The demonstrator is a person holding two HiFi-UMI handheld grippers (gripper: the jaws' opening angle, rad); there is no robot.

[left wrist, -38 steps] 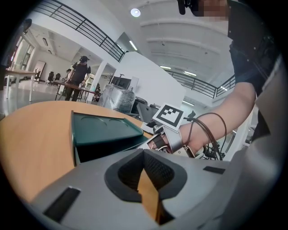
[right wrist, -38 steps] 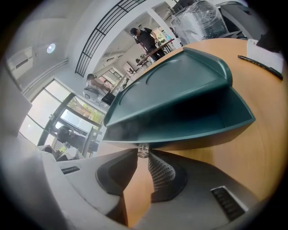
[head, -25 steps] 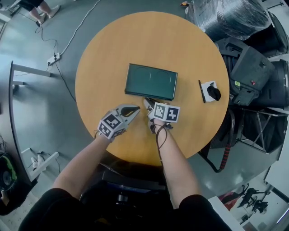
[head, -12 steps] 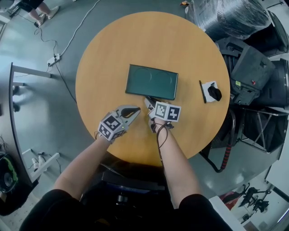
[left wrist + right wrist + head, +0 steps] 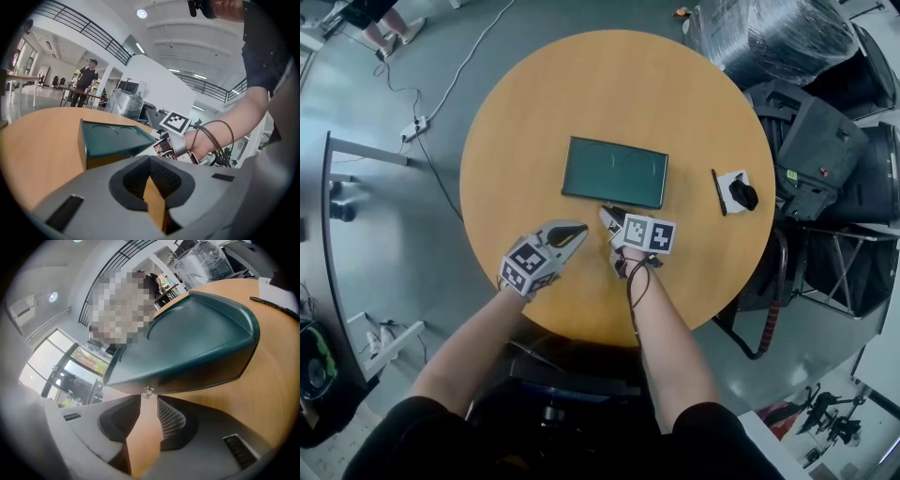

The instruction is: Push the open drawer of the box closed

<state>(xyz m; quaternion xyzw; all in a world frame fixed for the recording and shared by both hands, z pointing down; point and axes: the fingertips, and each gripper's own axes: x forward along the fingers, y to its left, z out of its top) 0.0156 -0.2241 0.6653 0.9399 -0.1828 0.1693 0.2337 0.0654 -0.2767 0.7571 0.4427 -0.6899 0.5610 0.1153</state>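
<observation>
– Right gripper (image 5: 148,399) first: how do its jaws stand?
– They are opening. They are grey moulded shells with black pads (image 5: 169,420) of a woven-mesh texture. A small metal knob (image 5: 148,391) sits right at the mouth of the gap, and neither pad presses on it.
– What does the knob belong to?
– The drawer front of the box (image 5: 614,172). That's a dark green rectangular case with a smooth, matt skin and rounded corners. Its top carries two shallow round dimples. It lies flat near the middle of the table (image 5: 675,84), which is round and of plain light wood.
– Is the drawer in?
– From the head view the box's near edge reads as one straight line. I can't tell more than that.
– And the left gripper (image 5: 150,161)?
– Its tips are together and grip nothing. A wedge of tabletop shows through the gap behind the pads. It sits just beside the right one, off the box's near side and not touching the box.
– Anything else on the wood?
– A white card (image 5: 727,180) with a black lump on it lies near the right rim, well apart from the box.
</observation>
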